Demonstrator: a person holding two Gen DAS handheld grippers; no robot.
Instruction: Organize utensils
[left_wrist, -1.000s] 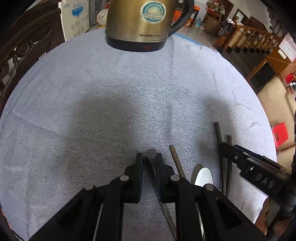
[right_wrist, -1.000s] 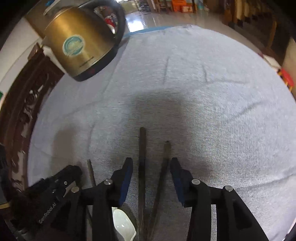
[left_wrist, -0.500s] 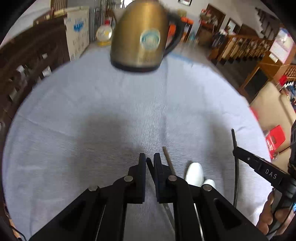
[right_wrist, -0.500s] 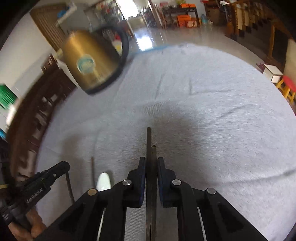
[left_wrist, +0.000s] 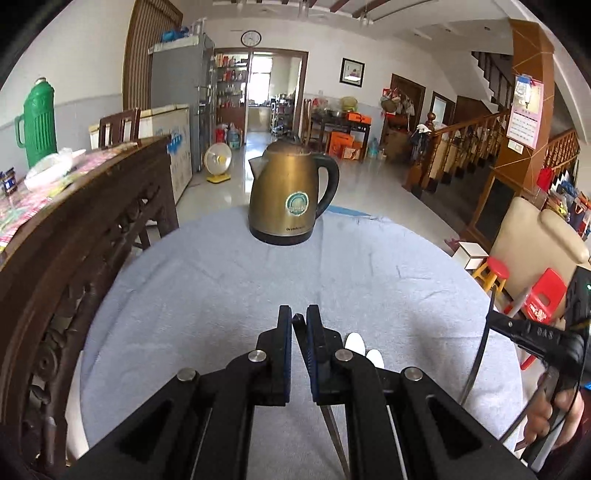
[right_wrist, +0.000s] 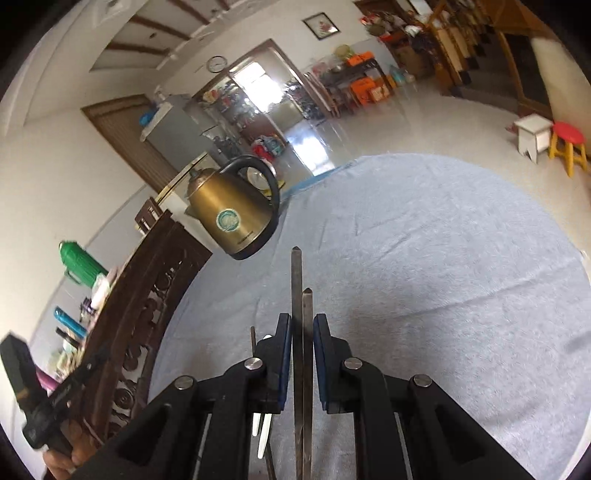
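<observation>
My left gripper (left_wrist: 295, 312) is shut on one thin dark chopstick (left_wrist: 332, 435) that slants down between its fingers, raised above the grey-blue cloth. Two white spoons (left_wrist: 354, 341) lie on the cloth just right of it. My right gripper (right_wrist: 301, 321) holds a pair of dark chopsticks (right_wrist: 297, 280) that stick out forward, off the table. Its jaws are opening slightly, with the pair still between the pads. Another dark stick (right_wrist: 253, 339) and the white spoons (right_wrist: 264, 432) lie lower left. The right gripper (left_wrist: 493, 319) also shows at the right edge.
A brass-coloured electric kettle (left_wrist: 291, 199) stands at the far edge of the round table (left_wrist: 406, 266). A carved dark wooden sideboard (left_wrist: 74, 229) runs along the left. Stools (left_wrist: 495, 269) and a cream chair (left_wrist: 535, 240) stand to the right.
The right gripper closed on the two chopsticks and lifted them. Both grippers rose and tilted up, so the room behind the kettle now shows. The left gripper kept its chopstick.
</observation>
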